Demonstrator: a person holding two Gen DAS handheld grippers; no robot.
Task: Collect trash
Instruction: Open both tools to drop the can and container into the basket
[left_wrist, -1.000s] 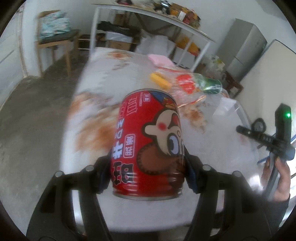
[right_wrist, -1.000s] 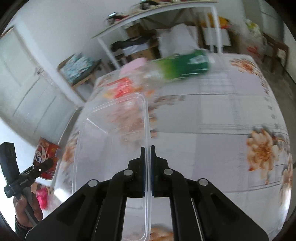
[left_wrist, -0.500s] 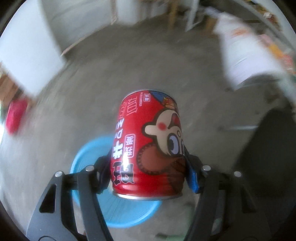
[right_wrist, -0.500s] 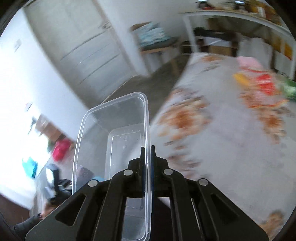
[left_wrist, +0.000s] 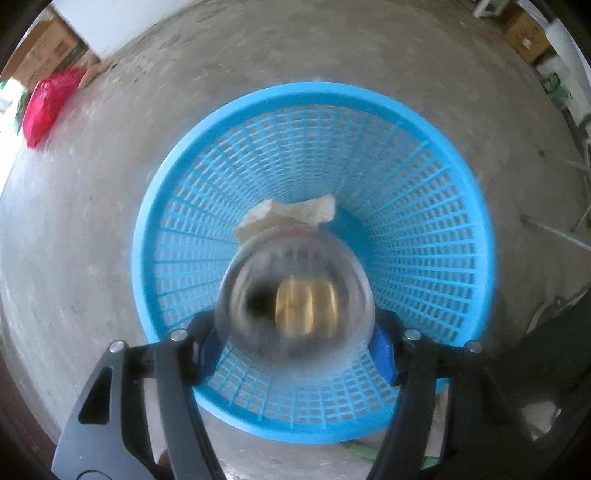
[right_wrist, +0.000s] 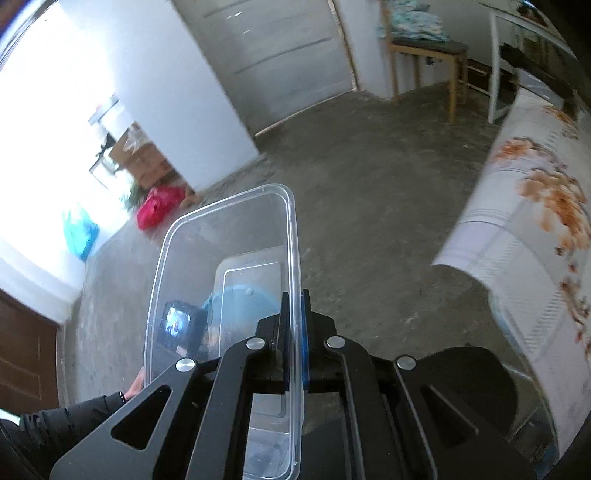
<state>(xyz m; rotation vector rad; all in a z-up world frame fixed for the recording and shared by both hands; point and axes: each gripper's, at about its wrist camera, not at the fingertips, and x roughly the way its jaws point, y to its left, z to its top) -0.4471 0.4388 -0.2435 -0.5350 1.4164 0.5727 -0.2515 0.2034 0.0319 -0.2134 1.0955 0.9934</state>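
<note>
In the left wrist view I look straight down into a blue mesh basket (left_wrist: 332, 92) on the concrete floor. A crumpled pale paper (left_wrist: 291, 214) lies at its bottom. The red drink can (left_wrist: 295, 299) shows end-on and blurred between the fingers of my left gripper (left_wrist: 295, 349). Its jaws are opening and the pads no longer seem to press on it. My right gripper (right_wrist: 293, 321) is shut on the rim of a clear plastic container (right_wrist: 221, 258). Through that container the basket (right_wrist: 243, 302) shows.
A table with a floral cloth (right_wrist: 535, 229) stands at the right. A red bag (right_wrist: 159, 201) lies by the wall, next to cardboard boxes (left_wrist: 48, 51). A wooden chair (right_wrist: 424, 48) stands at the back. A dark sleeve (right_wrist: 74, 417) is at the lower left.
The left gripper swung from the table down over the blue basket; the can, gripped side-on before, now shows end-on and loose. The right gripper carried the container off the table over the floor.
</note>
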